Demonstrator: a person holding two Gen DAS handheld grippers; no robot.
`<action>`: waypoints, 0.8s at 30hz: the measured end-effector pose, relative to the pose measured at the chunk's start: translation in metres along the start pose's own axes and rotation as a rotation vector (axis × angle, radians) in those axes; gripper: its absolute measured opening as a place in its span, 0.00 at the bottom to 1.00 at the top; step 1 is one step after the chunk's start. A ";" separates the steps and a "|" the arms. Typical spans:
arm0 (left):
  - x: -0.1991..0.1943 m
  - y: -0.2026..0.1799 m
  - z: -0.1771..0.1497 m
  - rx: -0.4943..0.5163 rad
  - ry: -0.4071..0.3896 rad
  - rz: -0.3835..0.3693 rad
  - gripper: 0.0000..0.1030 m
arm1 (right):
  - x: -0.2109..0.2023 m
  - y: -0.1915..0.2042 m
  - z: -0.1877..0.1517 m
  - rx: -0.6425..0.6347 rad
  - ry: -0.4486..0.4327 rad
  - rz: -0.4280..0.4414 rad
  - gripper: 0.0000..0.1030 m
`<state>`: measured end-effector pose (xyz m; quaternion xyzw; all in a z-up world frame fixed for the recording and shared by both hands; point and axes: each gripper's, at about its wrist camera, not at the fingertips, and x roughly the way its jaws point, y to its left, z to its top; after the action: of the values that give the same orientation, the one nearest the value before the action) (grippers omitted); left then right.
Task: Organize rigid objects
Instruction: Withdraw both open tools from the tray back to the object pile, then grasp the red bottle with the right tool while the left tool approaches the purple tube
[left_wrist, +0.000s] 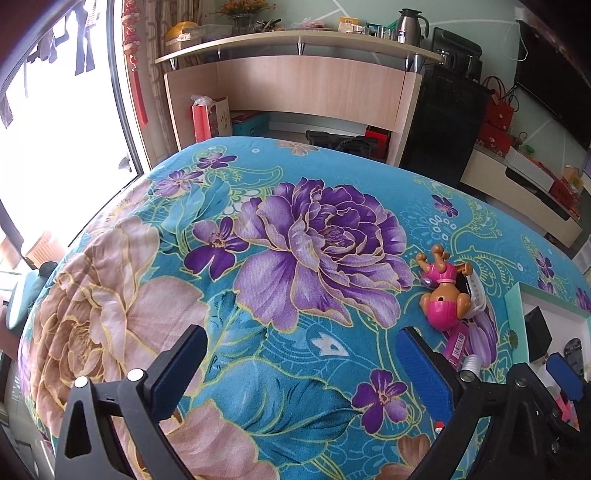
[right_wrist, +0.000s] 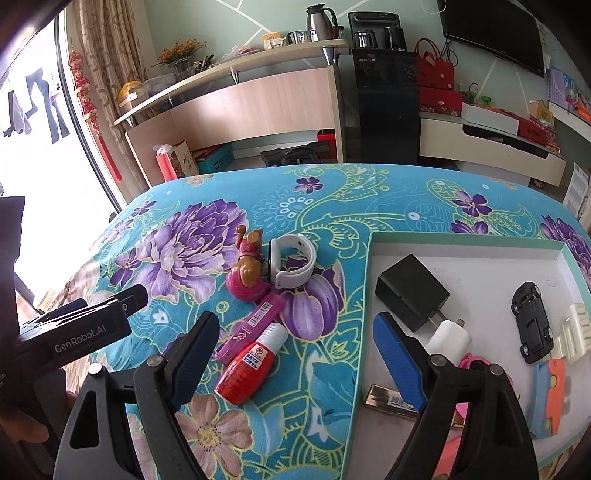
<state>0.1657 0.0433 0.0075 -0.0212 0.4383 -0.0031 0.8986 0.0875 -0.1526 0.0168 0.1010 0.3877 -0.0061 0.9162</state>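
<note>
On the floral blue cloth lie a pink-and-brown toy dog (right_wrist: 245, 275), a white watch band (right_wrist: 293, 262), a pink tube (right_wrist: 251, 326) and a red bottle with a white cap (right_wrist: 249, 365). The dog also shows in the left wrist view (left_wrist: 445, 295). My right gripper (right_wrist: 295, 354) is open and empty, just above the red bottle and the tray's left rim. My left gripper (left_wrist: 301, 369) is open and empty over bare cloth, left of the toys. It shows as a black body in the right wrist view (right_wrist: 74, 336).
A white tray with a teal rim (right_wrist: 364, 314) at the right holds a black charger (right_wrist: 410, 291), a white plug (right_wrist: 448, 338), a black toy car (right_wrist: 532, 321), a cream piece (right_wrist: 576, 328) and an orange-blue item (right_wrist: 550, 395). A wooden counter (right_wrist: 258, 96) stands behind.
</note>
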 end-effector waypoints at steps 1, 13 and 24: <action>0.001 0.000 0.000 0.002 0.003 0.003 1.00 | 0.001 0.002 0.000 -0.005 0.003 0.002 0.83; 0.014 0.002 -0.004 0.004 0.061 -0.008 1.00 | 0.016 0.021 -0.008 -0.068 0.061 0.008 0.69; 0.020 0.000 -0.007 0.014 0.091 -0.006 1.00 | 0.030 0.027 -0.015 -0.088 0.129 0.012 0.52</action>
<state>0.1724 0.0430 -0.0121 -0.0162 0.4786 -0.0100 0.8778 0.1000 -0.1216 -0.0101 0.0629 0.4452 0.0229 0.8929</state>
